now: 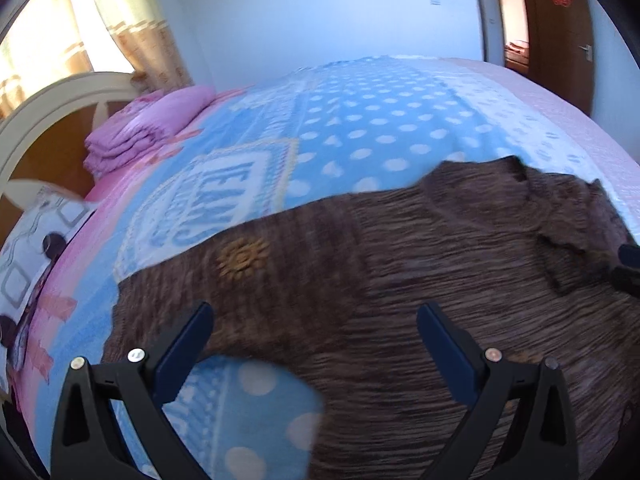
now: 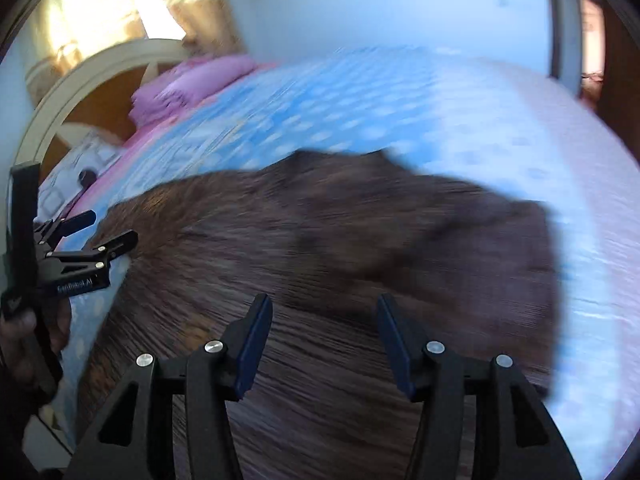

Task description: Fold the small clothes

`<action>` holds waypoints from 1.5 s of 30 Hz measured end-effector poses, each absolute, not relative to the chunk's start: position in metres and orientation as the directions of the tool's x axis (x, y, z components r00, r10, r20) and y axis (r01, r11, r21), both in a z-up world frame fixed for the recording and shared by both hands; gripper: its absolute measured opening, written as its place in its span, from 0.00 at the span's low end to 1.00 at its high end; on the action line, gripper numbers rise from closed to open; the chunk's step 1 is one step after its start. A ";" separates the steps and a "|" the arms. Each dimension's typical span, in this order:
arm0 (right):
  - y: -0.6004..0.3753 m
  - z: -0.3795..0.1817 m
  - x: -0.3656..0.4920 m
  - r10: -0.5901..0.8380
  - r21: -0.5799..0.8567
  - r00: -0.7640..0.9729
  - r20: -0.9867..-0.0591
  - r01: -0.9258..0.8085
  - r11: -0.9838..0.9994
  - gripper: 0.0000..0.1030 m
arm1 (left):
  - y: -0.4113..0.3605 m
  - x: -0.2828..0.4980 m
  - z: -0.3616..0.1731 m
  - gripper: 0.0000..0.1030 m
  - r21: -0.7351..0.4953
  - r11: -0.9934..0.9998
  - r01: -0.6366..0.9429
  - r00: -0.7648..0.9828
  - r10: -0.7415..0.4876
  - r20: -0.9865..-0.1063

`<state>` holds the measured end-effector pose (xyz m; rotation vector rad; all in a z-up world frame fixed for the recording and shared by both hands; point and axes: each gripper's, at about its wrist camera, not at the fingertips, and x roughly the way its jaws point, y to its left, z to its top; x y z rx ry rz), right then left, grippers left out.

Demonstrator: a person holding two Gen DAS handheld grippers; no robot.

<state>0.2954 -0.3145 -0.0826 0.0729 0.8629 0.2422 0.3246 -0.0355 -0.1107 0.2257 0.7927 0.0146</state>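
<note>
The brown garment (image 1: 440,280) lies spread on the blue dotted blanket (image 1: 360,128), its long axis running left to right, directly beneath both the left gripper (image 1: 314,320) and right gripper (image 2: 324,312), each with fingers apart, holding nothing, about equally near.
</note>
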 end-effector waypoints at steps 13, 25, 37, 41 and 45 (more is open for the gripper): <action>-0.442 -0.112 0.247 0.002 0.188 0.734 -0.679 0.172 0.967 0.64 | -0.217 0.346 -0.122 1.00 0.198 0.912 0.358 0.667 -0.101 -0.738; -0.443 -0.107 0.241 0.014 0.184 0.759 -0.651 0.140 0.973 0.65 | -0.145 0.421 -0.140 0.99 0.382 0.924 -0.026 0.670 0.300 -0.679; -0.444 -0.107 0.237 -0.010 0.180 0.764 -0.645 0.165 0.970 0.65 | -0.167 0.354 -0.142 0.76 -0.031 0.962 0.271 0.515 -0.172 -0.840; -0.448 -0.106 0.234 -0.016 0.190 0.770 -0.638 0.177 0.966 0.66 | -0.189 0.356 -0.154 0.54 -0.044 0.959 0.281 0.480 -0.180 -0.859; -0.451 -0.105 0.234 -0.019 0.197 0.772 -0.635 0.186 0.963 0.66 | -0.188 0.359 -0.151 0.04 -0.117 0.953 0.280 0.477 -0.244 -0.844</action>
